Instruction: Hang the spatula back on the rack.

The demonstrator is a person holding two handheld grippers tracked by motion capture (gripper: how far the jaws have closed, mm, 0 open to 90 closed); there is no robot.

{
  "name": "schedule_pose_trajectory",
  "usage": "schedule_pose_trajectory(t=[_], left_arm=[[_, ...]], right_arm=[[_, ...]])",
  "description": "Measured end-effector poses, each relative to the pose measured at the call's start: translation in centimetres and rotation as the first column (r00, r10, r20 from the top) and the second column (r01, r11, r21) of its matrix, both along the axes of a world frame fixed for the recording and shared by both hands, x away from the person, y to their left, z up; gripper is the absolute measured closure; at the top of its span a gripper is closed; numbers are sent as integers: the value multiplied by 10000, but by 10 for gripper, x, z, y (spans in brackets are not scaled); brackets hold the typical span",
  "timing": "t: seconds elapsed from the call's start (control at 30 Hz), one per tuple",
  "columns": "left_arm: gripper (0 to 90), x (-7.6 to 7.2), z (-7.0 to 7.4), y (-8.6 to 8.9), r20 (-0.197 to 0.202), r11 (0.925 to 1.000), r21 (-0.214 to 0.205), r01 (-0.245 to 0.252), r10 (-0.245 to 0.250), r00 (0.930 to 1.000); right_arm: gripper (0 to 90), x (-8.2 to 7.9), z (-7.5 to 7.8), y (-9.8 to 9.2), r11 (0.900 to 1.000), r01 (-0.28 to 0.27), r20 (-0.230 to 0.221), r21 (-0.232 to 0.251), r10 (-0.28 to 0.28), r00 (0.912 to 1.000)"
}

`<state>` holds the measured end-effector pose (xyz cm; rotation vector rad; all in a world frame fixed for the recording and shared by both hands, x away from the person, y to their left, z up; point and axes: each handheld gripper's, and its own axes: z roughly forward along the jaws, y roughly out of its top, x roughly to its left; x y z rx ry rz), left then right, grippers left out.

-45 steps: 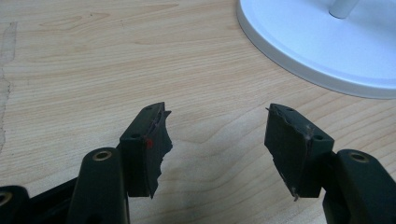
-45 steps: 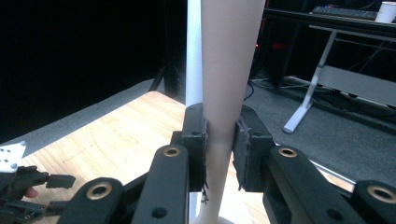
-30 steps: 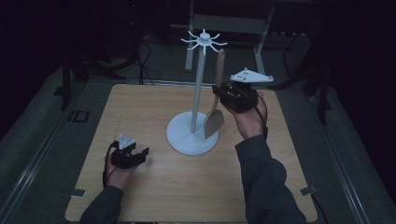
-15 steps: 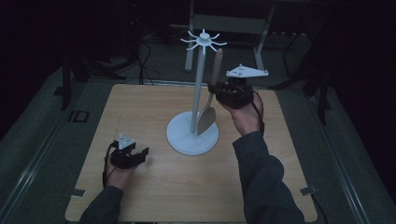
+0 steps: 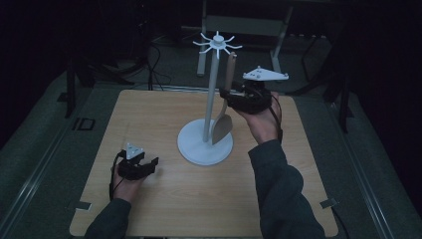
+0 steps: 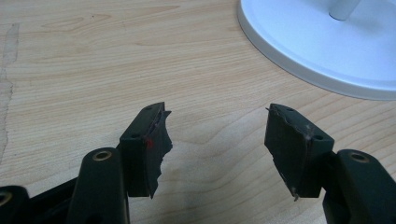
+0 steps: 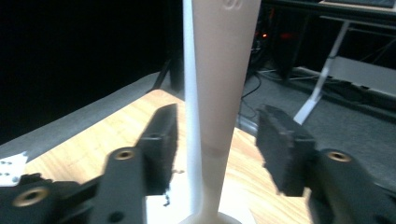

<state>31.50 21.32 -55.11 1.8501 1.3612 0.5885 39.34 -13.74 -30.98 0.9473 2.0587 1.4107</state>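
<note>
Moved since earlier: right hand-held gripper (image 5: pixel 230 94) risen and drawn slightly toward the stand's pole, spatula carried up with it; left hand-held gripper (image 5: pixel 149 165) unchanged on the worktop
Left hand-held gripper: nearest, at the near-left of the worktop (image 5: pixel 149 209), resting low on the wood; jaws spread wide with bare wood between them, nothing held; chipped pad edge visible on one jaw in the left gripper view
Stand base: white round disc (image 6: pixel 327 51) just beyond and to the right of the left jaws, apart from them
Right hand-held gripper: raised above the worktop right of the stand (image 5: pixel 213 94), jaws pointing toward the pole; in the right gripper view (image 7: pixel 217 140) jaws set either side of the spatula handle with a visible gap on each side, so partly parted; whether the pads actually press the handle cannot be told
Spatula: pale beige, flat paddle blade low, slim handle (image 5: pixel 230 74) up; long axis near vertical, slightly tilted; blade (image 5: pixel 221 130) hanging just above or at the base, contact unclear
Key relation: handle top just below and right of the spoked hook crown (image 5: pixel 217 44); handle running parallel to the pole, just beside it
Nearer hand: right, by far; left well apart
Judged next need: lift and small shift toward a spoke to hang the handle end, likely
Far: dark floor, cables, table legs behind the worktop
</note>
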Motion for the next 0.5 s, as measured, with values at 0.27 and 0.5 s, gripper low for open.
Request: schedule_pose_trajectory(t=[0.27,0.5], left_arm=[[393,0,0,0,-6,10000,12,2,-2,10000],[392,0,0,0,-5,10000,-8,-28,28,10000]], right_arm=[[335,-8,-13,-14,10000,88,39,-1,-88,10000],[303,-19,-42,-41,9972,150,-266,-735,-169,9995]])
